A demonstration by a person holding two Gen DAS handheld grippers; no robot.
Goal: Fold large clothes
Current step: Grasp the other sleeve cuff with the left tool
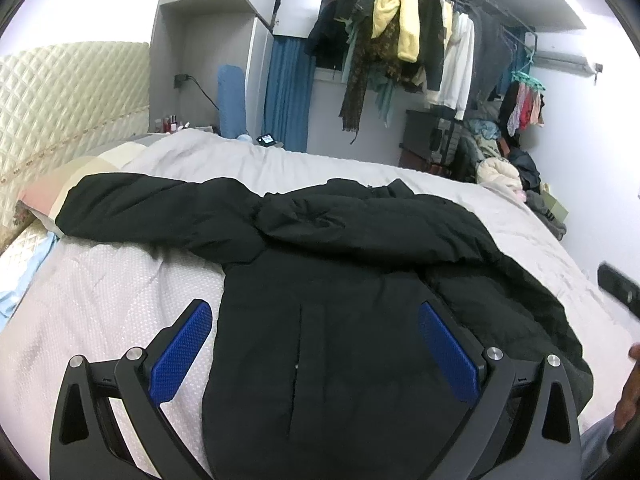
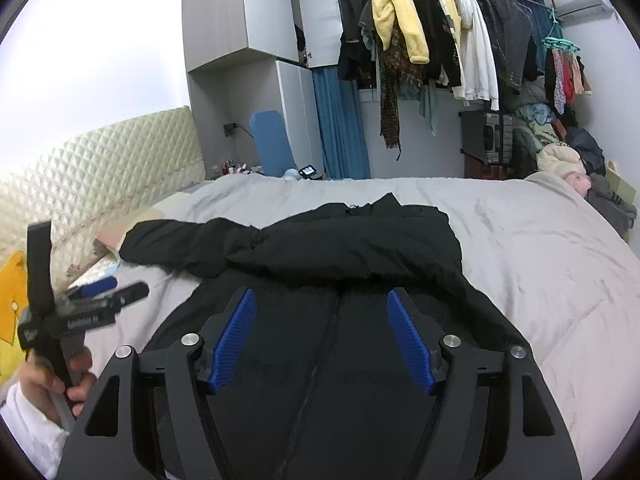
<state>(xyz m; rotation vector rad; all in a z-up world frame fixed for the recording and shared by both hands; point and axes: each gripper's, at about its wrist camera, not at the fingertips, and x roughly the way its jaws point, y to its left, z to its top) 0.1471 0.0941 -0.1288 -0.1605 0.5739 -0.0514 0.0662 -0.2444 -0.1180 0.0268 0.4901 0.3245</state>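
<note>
A large black padded jacket (image 1: 328, 280) lies front up on the grey bedspread (image 1: 120, 292), collar toward the far side and zip running toward me. One sleeve (image 1: 132, 208) stretches left toward the pillows; the other is folded across the chest. My left gripper (image 1: 314, 308) hovers over the jacket's lower left part, its blue pads (image 1: 184, 348) wide apart and holding nothing. The right wrist view shows the same jacket (image 2: 360, 248). There my right gripper (image 2: 320, 294) stands open above the zip, its pads clear of the cloth. A hand (image 2: 48, 384) holds the left gripper (image 2: 120, 286) at the left edge.
A quilted cream headboard (image 1: 72, 100) and pillows (image 1: 44, 196) border the bed on the left. Beyond the bed hang several garments on a rail (image 2: 432, 32), beside a blue curtain (image 2: 340, 128). A heap of clothes (image 2: 568, 160) and a dark cabinet (image 2: 484, 140) stand at the far right.
</note>
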